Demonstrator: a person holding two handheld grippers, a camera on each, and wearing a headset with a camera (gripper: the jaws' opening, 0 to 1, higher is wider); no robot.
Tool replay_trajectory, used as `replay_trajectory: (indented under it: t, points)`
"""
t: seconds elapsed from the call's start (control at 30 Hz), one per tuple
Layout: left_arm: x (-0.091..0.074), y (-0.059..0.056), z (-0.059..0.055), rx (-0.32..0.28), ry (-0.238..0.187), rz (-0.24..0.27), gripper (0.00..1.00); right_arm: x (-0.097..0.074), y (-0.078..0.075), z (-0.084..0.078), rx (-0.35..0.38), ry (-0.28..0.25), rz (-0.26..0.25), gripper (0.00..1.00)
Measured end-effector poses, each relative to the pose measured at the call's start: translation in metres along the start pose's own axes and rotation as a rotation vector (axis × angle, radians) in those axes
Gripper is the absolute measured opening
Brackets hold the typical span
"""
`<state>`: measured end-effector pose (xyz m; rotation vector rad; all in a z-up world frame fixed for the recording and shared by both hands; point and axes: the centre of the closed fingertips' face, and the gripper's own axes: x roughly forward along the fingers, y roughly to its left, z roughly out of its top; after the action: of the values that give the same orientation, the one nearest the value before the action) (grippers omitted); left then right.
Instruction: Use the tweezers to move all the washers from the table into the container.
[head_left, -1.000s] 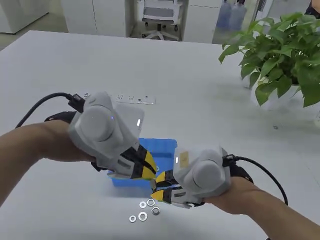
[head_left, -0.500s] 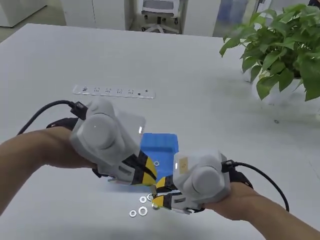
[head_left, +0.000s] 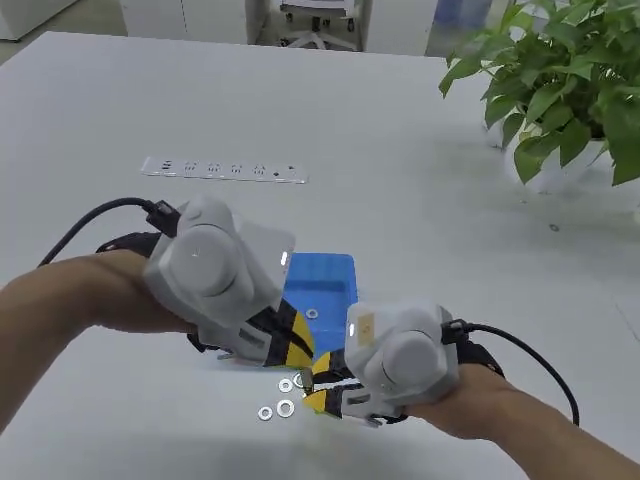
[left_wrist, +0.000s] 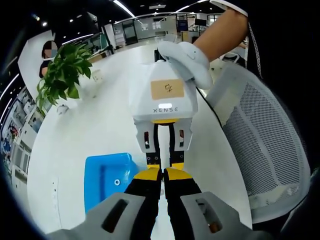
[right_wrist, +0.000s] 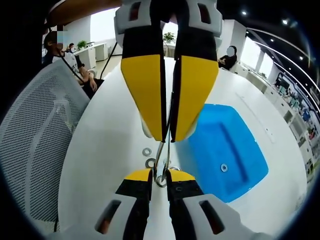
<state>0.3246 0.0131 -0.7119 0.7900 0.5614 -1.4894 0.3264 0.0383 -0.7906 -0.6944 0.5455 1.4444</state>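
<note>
Left claw (left_wrist: 162, 174) jaws pressed together, right gripper (left_wrist: 164, 159) facing it, blue container (left_wrist: 100, 172) holding one washer (left_wrist: 116, 182)

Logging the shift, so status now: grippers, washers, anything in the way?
Left gripper and right gripper both shut on thin metal tweezers. Tips around one small steel washer on white table; one washer in blue plastic container. Nothing blocking.

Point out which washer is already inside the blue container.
The single washer lying on the floor of the blue container. The remaining washers are all outside it, clustered on the white table just in front of its near edge.
</note>
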Motion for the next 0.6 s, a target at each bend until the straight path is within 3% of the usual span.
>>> replay_trajectory:
  t: [0.6]
  points:
    - [0.0063, 0.0017, -0.0031, -0.004, 0.002, -0.005, 0.06, 0.0057, 0.0007, -0.005, 0.015, 0.003, 0.008, 0.14]
